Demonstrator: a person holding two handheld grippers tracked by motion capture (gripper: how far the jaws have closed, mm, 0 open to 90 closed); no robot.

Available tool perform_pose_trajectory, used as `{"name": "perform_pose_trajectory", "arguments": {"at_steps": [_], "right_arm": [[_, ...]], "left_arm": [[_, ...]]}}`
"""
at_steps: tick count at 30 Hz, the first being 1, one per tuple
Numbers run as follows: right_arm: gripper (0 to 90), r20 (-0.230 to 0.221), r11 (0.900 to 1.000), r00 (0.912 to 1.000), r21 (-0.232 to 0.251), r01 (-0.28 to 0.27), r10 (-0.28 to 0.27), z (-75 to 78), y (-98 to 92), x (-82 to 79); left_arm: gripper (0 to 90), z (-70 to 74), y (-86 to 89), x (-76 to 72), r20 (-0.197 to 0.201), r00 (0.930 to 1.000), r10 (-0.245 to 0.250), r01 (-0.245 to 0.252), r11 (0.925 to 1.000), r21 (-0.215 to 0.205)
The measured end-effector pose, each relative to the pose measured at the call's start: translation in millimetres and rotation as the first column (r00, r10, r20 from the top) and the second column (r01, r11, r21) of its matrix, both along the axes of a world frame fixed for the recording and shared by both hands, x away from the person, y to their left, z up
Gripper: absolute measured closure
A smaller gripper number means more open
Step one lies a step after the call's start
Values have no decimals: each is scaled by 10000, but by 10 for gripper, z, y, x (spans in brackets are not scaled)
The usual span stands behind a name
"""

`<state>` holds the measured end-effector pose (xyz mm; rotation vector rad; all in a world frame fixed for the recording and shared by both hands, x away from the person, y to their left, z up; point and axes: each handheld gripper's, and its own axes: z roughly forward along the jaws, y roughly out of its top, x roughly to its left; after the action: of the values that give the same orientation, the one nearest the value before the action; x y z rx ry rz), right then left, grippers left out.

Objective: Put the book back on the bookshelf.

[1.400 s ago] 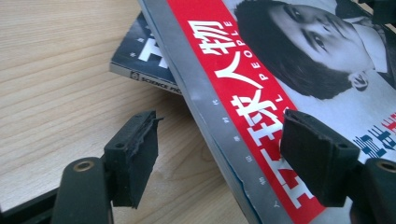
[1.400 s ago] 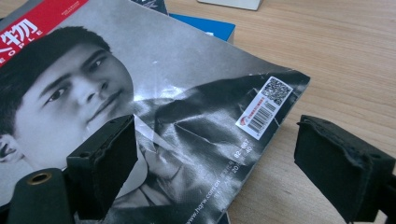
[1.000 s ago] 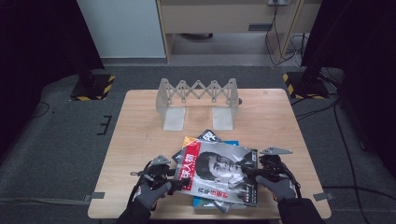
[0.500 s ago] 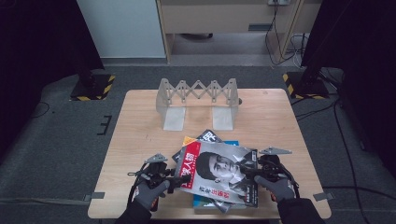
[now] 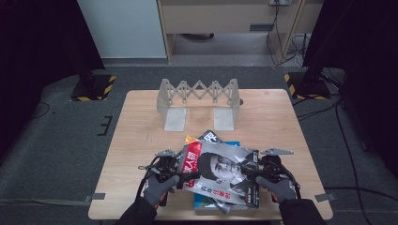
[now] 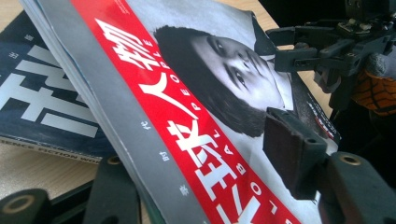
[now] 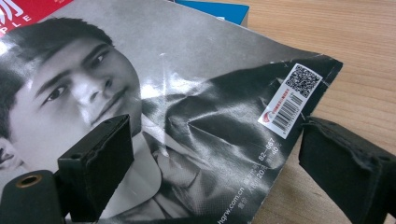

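Observation:
A magazine [image 5: 220, 171] with a red title band and a black-and-white portrait lies tilted on a small stack near the table's front edge. My left gripper [image 5: 180, 174] is at its spine side. In the left gripper view one jaw sits under the spine and the other pad [image 6: 289, 154] hovers just over the cover [image 6: 196, 93]. These jaws have just been closing and still stand apart. My right gripper [image 5: 256, 172] straddles the opposite corner. There one pad [image 7: 98, 172] lies over the cover [image 7: 187, 84] and the other stands off the barcode edge, with a wide gap between them.
Under the magazine lie a dark magazine [image 6: 42, 98] and a blue book [image 5: 206, 201]. A grey folding rack [image 5: 199, 91] stands at the back of the wooden table [image 5: 141, 140]. Dark floor with cables surrounds the table.
My left gripper has edged slightly in toward the magazine's spine and its jaws stand narrower. The right hand and the magazine have barely shifted.

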<state>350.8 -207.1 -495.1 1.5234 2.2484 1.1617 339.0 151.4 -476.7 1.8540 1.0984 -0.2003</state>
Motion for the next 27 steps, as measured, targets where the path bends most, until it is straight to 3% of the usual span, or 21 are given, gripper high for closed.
{"name": "perform_pose_trajectory", "arguments": {"at_steps": [4,5,10,20,27], "right_arm": [[97,0,10000,10000,-63,-7,7,5,4,3],[96,10,10000,10000,-78,-15,15,7,5,3],[90,-74,10000,10000,-36,-10,9,10,-3,13],[89,40,10000,10000,-75,4,-3,38,-29,27],[92,324,9992,9987,149,381,-386,80,-141,34]], "left_arm": [[568,-2,27,21,-257,9996,135,-135,9999,7],[603,-13,49,38,-480,9984,308,-310,9995,-49],[720,15,87,81,-658,9958,643,-689,9951,-703],[791,129,111,127,-567,9962,663,-726,9905,-1167],[837,250,129,141,-432,9968,672,-731,9850,-1560]]}}
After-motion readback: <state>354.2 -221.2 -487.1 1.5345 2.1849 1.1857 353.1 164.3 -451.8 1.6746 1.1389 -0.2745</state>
